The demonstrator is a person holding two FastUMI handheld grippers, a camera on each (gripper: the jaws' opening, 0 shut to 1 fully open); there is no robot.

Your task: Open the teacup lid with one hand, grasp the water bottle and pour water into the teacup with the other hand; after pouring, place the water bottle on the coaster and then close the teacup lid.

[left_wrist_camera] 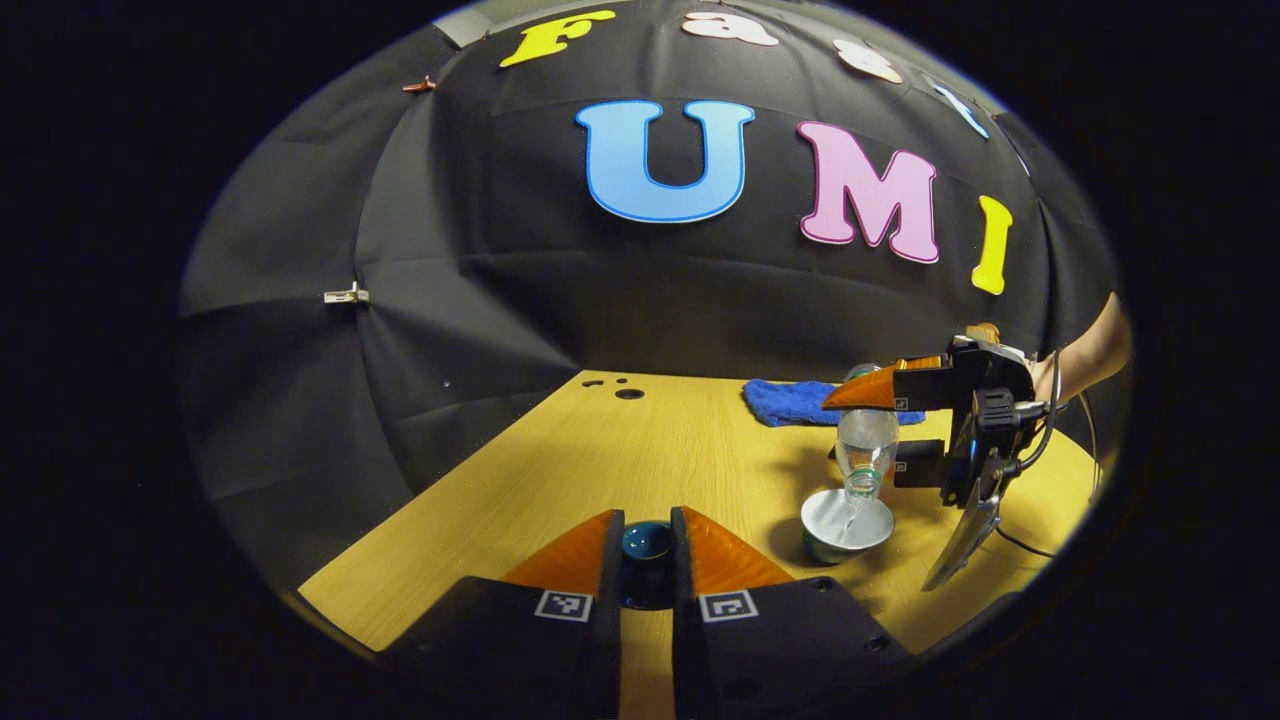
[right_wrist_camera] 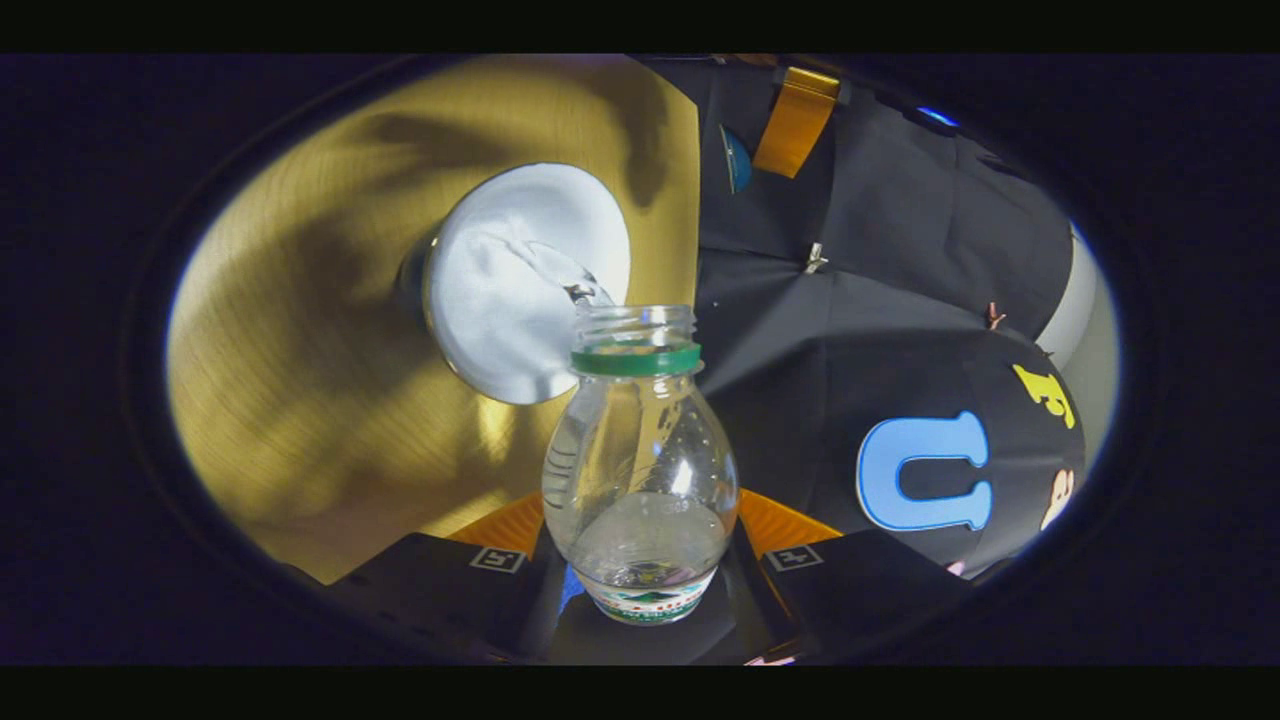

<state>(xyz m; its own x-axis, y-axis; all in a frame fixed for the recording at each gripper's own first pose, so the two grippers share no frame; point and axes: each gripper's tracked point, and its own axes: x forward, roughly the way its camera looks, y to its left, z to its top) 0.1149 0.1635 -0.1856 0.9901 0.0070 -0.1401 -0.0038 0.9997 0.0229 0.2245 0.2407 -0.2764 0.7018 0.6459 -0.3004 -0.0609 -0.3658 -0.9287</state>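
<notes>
**Pour in progress: bottle tipped over open cup, lid held off to the left**

Left gripper view, left to right:
- Left gripper [left_wrist_camera: 647, 545] is sitting low over the wooden table [left_wrist_camera: 560, 470], its 2 fingers pressing in on a small dark teal lid [left_wrist_camera: 647, 541]. Lid is sitting between the fingertips; can't tell whether it's touching the table.
- Right of it, the teacup [left_wrist_camera: 846, 524] is standing open on the table, pale inside, dark outer wall.
- Water bottle [left_wrist_camera: 866, 440] is hanging neck-down right above the cup, a thin stream of water [left_wrist_camera: 852, 515] running into it.
- Right gripper [left_wrist_camera: 880, 425] is clamping the bottle body from the side, with a person's forearm [left_wrist_camera: 1095, 350] showing behind it.
- Blue cloth [left_wrist_camera: 795, 402] is lying on the table behind the bottle.

Right gripper view, left to right:
- Teacup [right_wrist_camera: 520, 285] is showing its white inside, just past the bottle mouth.
- Bottle [right_wrist_camera: 640, 470] is sitting between the 2 fingers, both pressing on its lower body. Cap is off, green ring on the neck, water pooling toward the neck.
</notes>
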